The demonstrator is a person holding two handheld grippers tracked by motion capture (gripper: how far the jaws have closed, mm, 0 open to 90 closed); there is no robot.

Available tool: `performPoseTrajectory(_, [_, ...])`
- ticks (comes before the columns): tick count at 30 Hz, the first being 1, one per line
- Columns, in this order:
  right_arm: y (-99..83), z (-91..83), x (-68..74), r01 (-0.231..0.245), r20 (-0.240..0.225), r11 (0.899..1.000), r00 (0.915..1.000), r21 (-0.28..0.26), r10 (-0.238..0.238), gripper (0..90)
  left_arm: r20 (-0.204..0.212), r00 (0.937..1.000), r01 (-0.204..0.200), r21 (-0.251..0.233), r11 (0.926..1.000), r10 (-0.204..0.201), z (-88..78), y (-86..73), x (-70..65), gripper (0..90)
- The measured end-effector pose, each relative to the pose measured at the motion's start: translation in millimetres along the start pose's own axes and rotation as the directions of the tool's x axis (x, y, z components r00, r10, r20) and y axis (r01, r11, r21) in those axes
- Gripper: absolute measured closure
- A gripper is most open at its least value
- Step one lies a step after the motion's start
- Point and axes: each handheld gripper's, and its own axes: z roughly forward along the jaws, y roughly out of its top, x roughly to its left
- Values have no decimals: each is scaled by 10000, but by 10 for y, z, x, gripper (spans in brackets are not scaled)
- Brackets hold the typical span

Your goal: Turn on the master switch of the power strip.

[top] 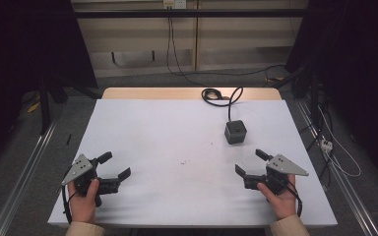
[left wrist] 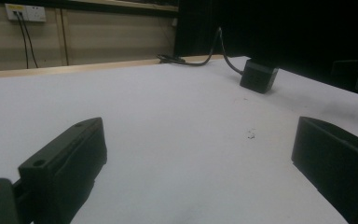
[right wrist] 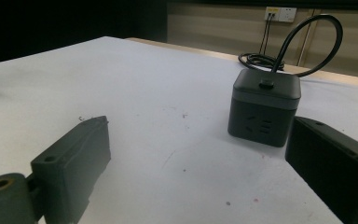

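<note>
A black cube power socket [top: 236,132] stands on the white table [top: 177,147] right of centre, its black cable [top: 221,96] looping to the far edge. In the right gripper view the cube [right wrist: 264,108] sits close ahead, just past the right jaw, socket holes facing me. In the left gripper view the cube [left wrist: 258,76] is far off at the upper right. My left gripper [top: 114,165] rests open at the near left, held by a hand. My right gripper [top: 250,162] rests open at the near right, a short way in front of the cube. Nothing lies between either pair of jaws.
A few small dark specks [top: 182,162] mark the table's middle. A wooden strip [top: 192,93] runs along the far edge. Wall outlets [top: 173,4] with cables hang behind the table. Metal rails [top: 22,172] and loose cables [top: 334,152] lie on the floor at both sides.
</note>
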Motion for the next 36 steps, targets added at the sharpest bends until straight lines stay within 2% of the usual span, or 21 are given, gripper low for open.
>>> performPoseTrajectory(14, [103,172,-48,-54,204,10000,9998,24,53,68,30,10000,28,-71,10000,-28,0,6,-7,27])
performPoseTrajectory(36, [194,327,-154,-353,520,9994,9980,-43,355,77,102,9999,-70,-120,9999,72,-1,20,-18,27])
